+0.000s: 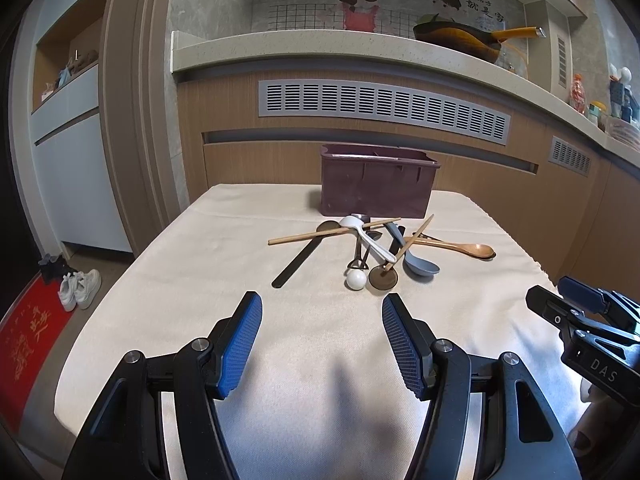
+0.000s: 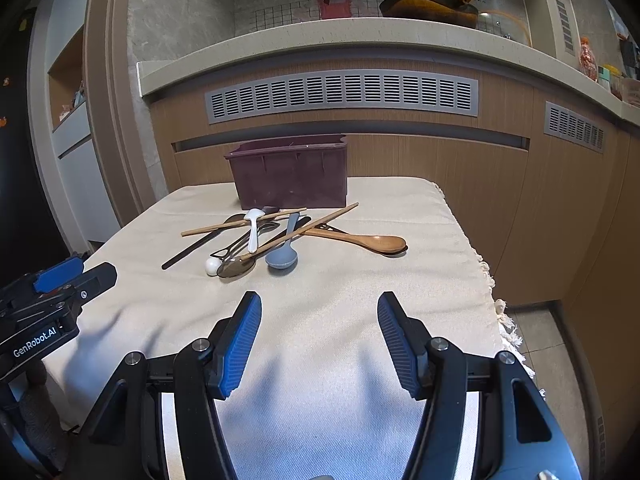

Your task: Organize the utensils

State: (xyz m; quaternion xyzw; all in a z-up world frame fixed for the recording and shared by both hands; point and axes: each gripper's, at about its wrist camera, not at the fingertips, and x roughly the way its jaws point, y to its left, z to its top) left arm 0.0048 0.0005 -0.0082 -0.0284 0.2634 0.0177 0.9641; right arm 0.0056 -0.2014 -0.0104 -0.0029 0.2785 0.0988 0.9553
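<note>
Nearest, the left hand-held gripper and right hand-held gripper both hover released over the cloth-covered bench, grasping nothing. Farther on, mid-bench, utensils lie tangled: chopsticks, white spoon, grey spoon, wooden spoon. Just behind them stands the purple bin

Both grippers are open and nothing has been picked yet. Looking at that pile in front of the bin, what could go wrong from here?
1. The utensils are tangled: a chopstick lies across the white spoon and a second chopstick leans over the grey spoon, so lifting one may drag others.
2. The wooden spoon lies nearest the cloth's right edge and could be knocked off.
3. The purple bin looks light; a bump might shift it.
</note>
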